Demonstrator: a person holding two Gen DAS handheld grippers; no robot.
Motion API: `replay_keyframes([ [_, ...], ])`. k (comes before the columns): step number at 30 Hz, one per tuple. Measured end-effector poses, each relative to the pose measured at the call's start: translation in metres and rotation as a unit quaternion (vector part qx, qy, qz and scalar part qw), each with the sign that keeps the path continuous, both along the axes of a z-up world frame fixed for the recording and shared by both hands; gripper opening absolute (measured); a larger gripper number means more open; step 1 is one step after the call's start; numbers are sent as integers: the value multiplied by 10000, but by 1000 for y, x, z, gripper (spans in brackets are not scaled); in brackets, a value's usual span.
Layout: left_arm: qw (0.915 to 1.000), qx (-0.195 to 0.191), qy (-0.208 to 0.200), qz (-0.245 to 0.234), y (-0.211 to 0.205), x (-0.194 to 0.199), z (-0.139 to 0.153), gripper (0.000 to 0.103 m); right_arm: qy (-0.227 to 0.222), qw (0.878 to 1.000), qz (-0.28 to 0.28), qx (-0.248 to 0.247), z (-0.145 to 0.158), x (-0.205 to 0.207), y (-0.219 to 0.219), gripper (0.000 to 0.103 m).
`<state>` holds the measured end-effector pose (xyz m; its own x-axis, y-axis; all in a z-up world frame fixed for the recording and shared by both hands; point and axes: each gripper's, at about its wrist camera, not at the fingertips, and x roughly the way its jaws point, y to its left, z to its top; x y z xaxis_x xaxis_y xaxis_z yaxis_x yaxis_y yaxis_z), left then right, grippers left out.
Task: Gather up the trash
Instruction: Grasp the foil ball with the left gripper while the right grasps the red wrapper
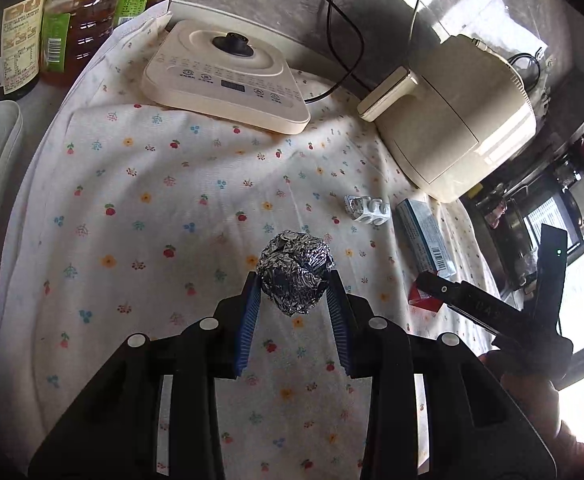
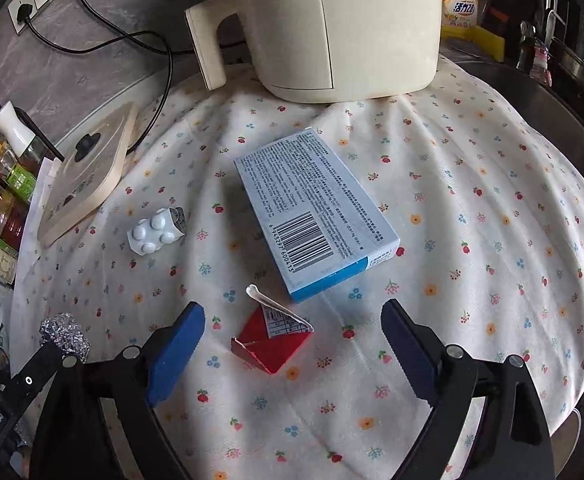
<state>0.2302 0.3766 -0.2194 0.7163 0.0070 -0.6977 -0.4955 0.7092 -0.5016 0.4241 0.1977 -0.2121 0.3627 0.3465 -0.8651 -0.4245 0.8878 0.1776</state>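
1. The blue box [image 2: 316, 216] lies untouched mid-cloth, near the air fryer [image 2: 332, 28].
2. My left gripper [image 1: 294, 280] is clamped on the foil ball [image 1: 296, 272]: collected.
3. My right gripper [image 2: 292, 332] hangs wide open astride the red carton scrap [image 2: 269, 344], not gripping.
4. The blister pack [image 2: 155, 232] waits toward the cloth's left edge.

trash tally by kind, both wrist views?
Foil ball, held in left tool: 1
Pill blister: 1
Blue box: 1
Red torn carton, between open right tool fingers: 1
Total: 4
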Motion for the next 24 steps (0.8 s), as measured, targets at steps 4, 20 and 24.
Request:
replay_keyframes([
  [4,10000,-31,-71,-10,-3,0,2,34,59,9999,131,21,-2,-7,-14,57],
  [20,9983,89,-149,-557,-62,29,14,34,-59,9975,67,702,21,-16,-100,3],
  [24,9972,152,-119,-719,-86,39,17,34,-58,9968,-41,798,21,-16,-128,3],
])
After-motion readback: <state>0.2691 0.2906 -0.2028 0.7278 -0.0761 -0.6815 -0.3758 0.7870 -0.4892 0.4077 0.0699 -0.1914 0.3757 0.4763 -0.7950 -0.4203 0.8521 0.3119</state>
